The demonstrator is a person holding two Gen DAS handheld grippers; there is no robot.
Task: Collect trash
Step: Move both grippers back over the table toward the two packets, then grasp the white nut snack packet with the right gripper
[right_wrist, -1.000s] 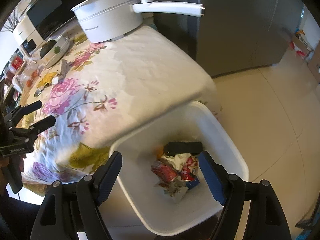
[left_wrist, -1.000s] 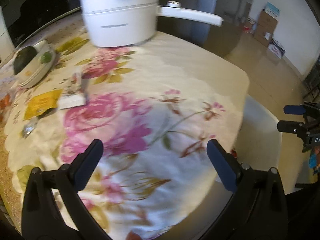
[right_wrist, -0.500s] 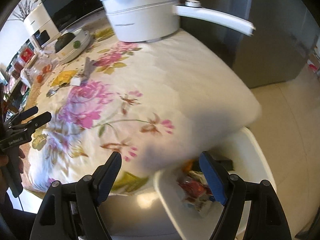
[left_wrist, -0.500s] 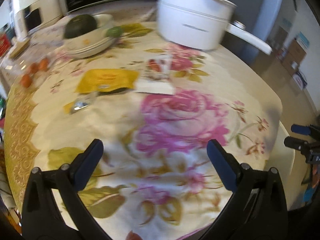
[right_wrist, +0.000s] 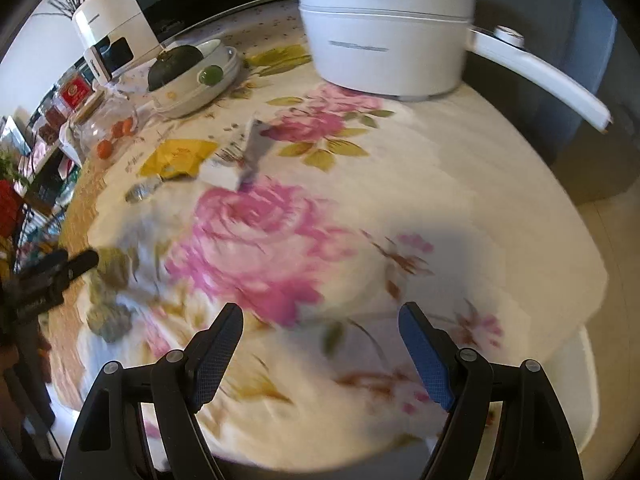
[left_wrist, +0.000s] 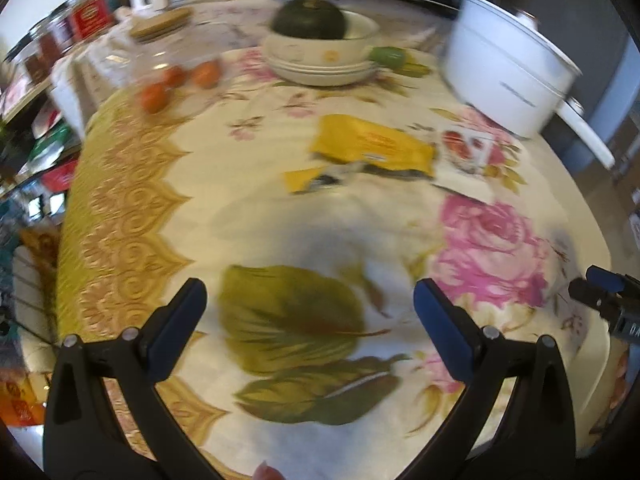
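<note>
The left gripper (left_wrist: 310, 304), black-framed with blue-padded fingers, hovered with its jaws spread wide and nothing between them, above the near part of a round table covered in a cream floral tablecloth (left_wrist: 280, 216) with pink roses, olive leaves and a gold patterned border. The right gripper (right_wrist: 320, 340), of the same build, was likewise spread apart and empty, over the tablecloth's near right edge; its tips showed at the right border of the left wrist view.

Further out, well apart from both grippers, the trash lay grouped near the table's middle: a flat yellow foil packet (left_wrist: 372, 146), a small torn yellow-and-silver wrapper scrap (left_wrist: 316, 180) just in front of it, and a white printed packet with red pictures (left_wrist: 466, 164) touching the yellow one's right end. In the right wrist view the same yellow packet (right_wrist: 180, 156) and white packet (right_wrist: 236, 160) lay side by side, with a crumpled silvery scrap (right_wrist: 142, 192) close on their left.

Beyond them stood a stack of white bowls and plates (left_wrist: 320, 60) carrying a dark green round squash (left_wrist: 308, 20), a small green fruit (left_wrist: 386, 55) beside it, and a large white lidded pot with a long white handle (right_wrist: 388, 40) at the far right. Small orange fruits (left_wrist: 176, 84), blurred, sat at the far left near a clear glass jar (right_wrist: 100, 120).
</note>
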